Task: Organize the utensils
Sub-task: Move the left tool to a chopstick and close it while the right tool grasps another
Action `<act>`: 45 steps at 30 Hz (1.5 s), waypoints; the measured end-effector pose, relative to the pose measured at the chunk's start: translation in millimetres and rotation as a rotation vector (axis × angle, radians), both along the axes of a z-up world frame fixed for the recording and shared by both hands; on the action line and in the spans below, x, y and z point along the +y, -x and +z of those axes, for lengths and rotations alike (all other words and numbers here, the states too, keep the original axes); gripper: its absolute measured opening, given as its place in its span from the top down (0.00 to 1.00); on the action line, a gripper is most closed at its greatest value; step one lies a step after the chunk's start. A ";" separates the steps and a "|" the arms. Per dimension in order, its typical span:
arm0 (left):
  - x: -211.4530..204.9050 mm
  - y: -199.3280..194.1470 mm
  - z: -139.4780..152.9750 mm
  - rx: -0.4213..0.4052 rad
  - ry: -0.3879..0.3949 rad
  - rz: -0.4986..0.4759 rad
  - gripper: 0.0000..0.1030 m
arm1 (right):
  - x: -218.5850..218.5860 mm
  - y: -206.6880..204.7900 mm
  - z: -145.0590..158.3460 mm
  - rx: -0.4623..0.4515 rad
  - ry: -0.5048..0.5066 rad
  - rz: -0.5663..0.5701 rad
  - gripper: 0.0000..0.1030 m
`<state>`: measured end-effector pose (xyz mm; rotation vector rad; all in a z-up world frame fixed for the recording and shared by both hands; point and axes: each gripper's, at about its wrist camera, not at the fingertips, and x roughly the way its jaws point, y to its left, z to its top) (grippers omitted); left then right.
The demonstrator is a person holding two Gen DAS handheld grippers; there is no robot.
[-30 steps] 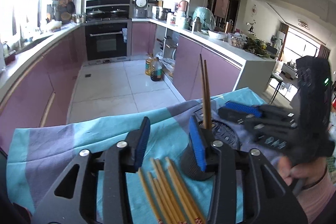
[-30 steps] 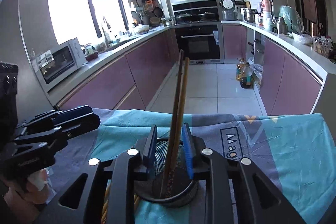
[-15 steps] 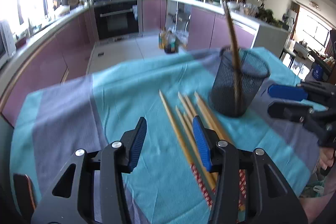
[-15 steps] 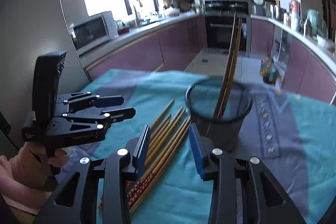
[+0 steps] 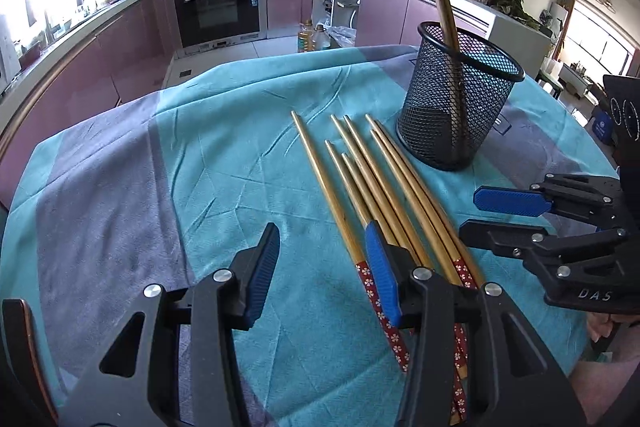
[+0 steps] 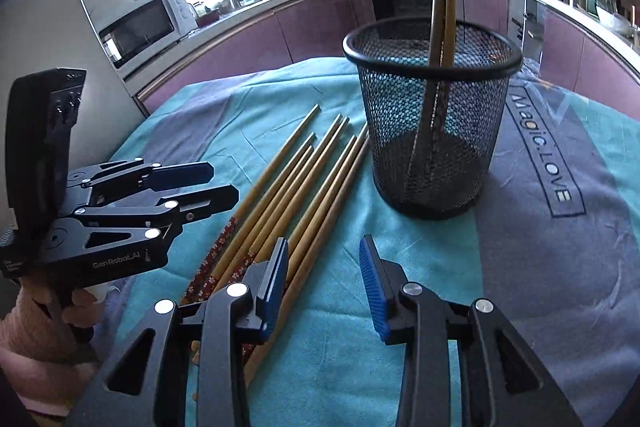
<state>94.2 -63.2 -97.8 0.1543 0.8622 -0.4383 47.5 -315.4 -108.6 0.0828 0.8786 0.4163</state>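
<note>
Worktop (image 5: 120, 167) under a teal and grey cloth (image 6: 540, 247), kitchen behind. Black mesh holder (image 5: 458, 99) stands upright on the cloth toward the far right, two dark chopsticks (image 6: 440, 7) already in it, leaning against the rim, so sorting looks started, most of it left. Loose chopsticks (image 5: 372, 183) lie flat in a rough fan just beside the holder's base, tips pointing away, red patterned ends toward the person; seven or so, exact count hard to tell. Likely laid near the holder to keep each transfer short. Left tool (image 5: 324, 267) hangs low over the cloth, jaws spread, nothing between them; its right finger sits over the patterned end of the leftmost loose stick, touching or not, cannot tell. Pose is roughly level, pointing forward along the sticks, which suits a pinch near the thick ends. Right tool (image 6: 322, 283) also spread and empty, low, aimed at the holder, its left finger over the near ends of the rightmost sticks. In the left view it sits to the right of the bundle, fingers pointing left across it. Person's hand (image 6: 76, 311) grips the left tool's handle, sleeve visible. Next step probably a grab on one or two sticks; risk is sticks rolling or a pinch taking too many.
</note>
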 end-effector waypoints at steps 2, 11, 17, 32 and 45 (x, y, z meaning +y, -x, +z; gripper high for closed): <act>-2.7 -2.1 0.0 0.002 -0.001 0.001 0.58 | 2.7 -0.2 -2.4 0.005 0.003 0.000 0.67; -9.0 -9.6 -7.5 0.022 -0.007 0.004 0.60 | 10.8 -4.6 -8.1 0.008 0.033 -0.011 0.68; -11.6 -15.1 -14.8 0.046 -0.011 0.012 0.62 | 14.0 -6.5 -8.4 0.009 0.052 -0.013 0.69; -6.6 -13.1 -19.1 0.066 -0.015 0.031 0.78 | 12.5 -9.8 -6.4 0.007 0.123 -0.009 0.74; -19.9 -38.7 -21.3 0.065 -0.046 0.054 0.84 | 11.2 -24.9 -9.3 0.030 0.063 -0.056 0.90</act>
